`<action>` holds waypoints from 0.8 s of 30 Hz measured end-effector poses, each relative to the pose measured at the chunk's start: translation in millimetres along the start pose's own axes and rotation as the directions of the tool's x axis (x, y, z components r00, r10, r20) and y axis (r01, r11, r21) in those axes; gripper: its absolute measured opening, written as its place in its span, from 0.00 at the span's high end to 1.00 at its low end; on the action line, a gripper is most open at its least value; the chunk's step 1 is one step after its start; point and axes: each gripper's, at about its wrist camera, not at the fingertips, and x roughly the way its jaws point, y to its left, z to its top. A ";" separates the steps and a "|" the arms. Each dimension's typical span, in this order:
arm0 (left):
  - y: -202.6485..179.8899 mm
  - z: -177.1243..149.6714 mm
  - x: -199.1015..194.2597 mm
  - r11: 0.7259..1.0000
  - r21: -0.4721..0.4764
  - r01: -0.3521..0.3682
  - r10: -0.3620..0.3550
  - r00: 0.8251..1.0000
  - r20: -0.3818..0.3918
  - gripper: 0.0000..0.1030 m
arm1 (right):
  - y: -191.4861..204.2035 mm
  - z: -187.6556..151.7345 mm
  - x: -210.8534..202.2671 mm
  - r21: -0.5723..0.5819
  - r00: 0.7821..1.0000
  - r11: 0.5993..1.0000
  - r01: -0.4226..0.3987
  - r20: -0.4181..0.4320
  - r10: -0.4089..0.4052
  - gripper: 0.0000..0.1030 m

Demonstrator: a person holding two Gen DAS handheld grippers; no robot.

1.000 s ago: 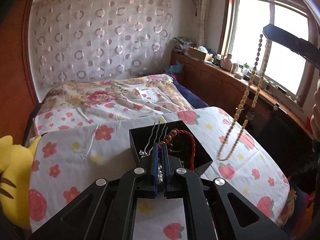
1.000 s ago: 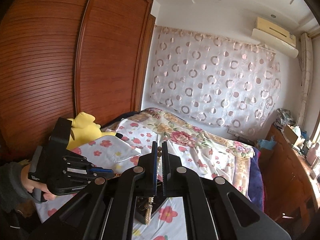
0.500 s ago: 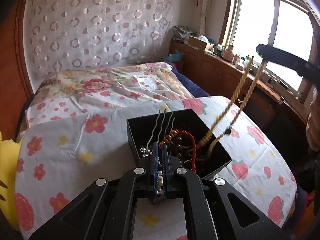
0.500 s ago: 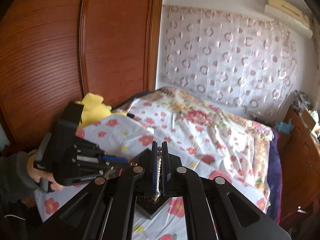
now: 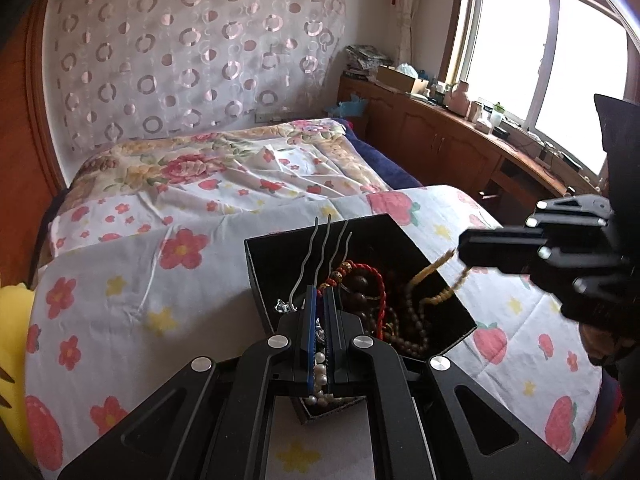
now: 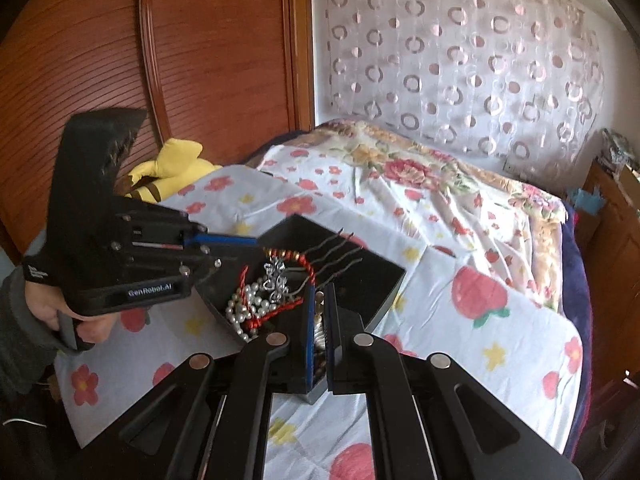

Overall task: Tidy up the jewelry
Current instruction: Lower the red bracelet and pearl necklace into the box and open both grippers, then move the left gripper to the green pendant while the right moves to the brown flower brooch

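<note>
A black jewelry box (image 5: 360,236) (image 6: 360,272) sits on the flowered bedsheet, holding dark bead strands, a red cord bracelet (image 5: 376,280), silver hair pins (image 5: 320,248) and a pearl strand (image 6: 244,308). My left gripper (image 5: 319,304) is shut on the box's near wall, with pearls (image 5: 320,376) showing between its fingers. My right gripper (image 6: 319,312) (image 5: 460,246) is shut on a yellow bead necklace (image 5: 434,266) that hangs into the box's right side.
The bed (image 5: 224,176) stretches back to a circle-patterned curtain. A yellow plush toy (image 6: 168,168) lies at the bed's left by the wooden wardrobe (image 6: 180,60). A wooden cabinet with clutter (image 5: 460,120) runs under the window on the right.
My right gripper has come down from high on the right to the box's rim, lowering the yellow bead necklace into the box. My left gripper has stayed on the box.
</note>
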 end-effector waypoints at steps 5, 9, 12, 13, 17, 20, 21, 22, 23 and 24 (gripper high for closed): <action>0.4 1.2 -1.1 1.000 -0.001 -0.014 0.014 1.000 0.009 0.98 | 5.3 -1.5 -0.8 -0.002 1.000 1.000 0.001 0.006 -0.001 0.94; 2.1 1.1 -5.4 1.000 -0.006 -0.019 0.019 1.000 0.016 0.97 | 9.9 -1.9 -5.1 -0.015 1.000 1.000 0.012 0.012 -0.012 0.90; 2.4 0.7 -9.7 1.000 -0.003 -0.021 0.021 1.000 0.021 0.97 | 10.0 -0.6 -8.3 -0.012 1.000 1.000 0.017 0.022 -0.016 0.88; 2.2 0.5 -11.9 1.000 -0.003 -0.021 0.021 0.999 0.023 0.97 | 10.1 -0.1 -9.2 -0.013 1.000 1.000 0.020 0.024 -0.020 0.88; 3.7 -3.2 -22.5 1.000 -0.014 -0.020 0.020 0.999 0.037 0.82 | 9.1 1.3 -10.5 -0.006 0.999 0.999 0.032 0.025 -0.032 0.80; 2.5 -10.3 -32.8 1.000 -0.020 -0.016 0.017 0.998 0.053 0.73 | 8.2 -3.1 -19.0 0.022 0.999 0.999 0.038 0.033 -0.038 0.80; 2.0 -14.2 -36.5 1.000 -0.021 -0.014 0.015 0.998 0.055 0.72 | 8.1 -5.8 -21.7 0.031 0.999 0.999 0.038 0.033 -0.039 0.80; 1.8 -18.9 -40.6 1.000 -0.022 -0.013 0.014 0.998 0.059 0.67 | 8.4 -10.3 -25.0 0.042 0.999 0.998 0.036 0.031 -0.037 0.80; 1.2 -22.7 -43.9 1.000 -0.022 -0.014 0.016 0.998 0.063 0.58 | 9.7 -15.8 -28.2 0.052 0.999 0.998 0.033 0.027 -0.035 0.80; 0.5 -28.5 -48.6 1.000 -0.021 -0.019 0.020 0.997 0.069 0.51 | 12.5 -25.5 -31.9 0.063 0.999 0.998 0.027 0.018 -0.028 0.80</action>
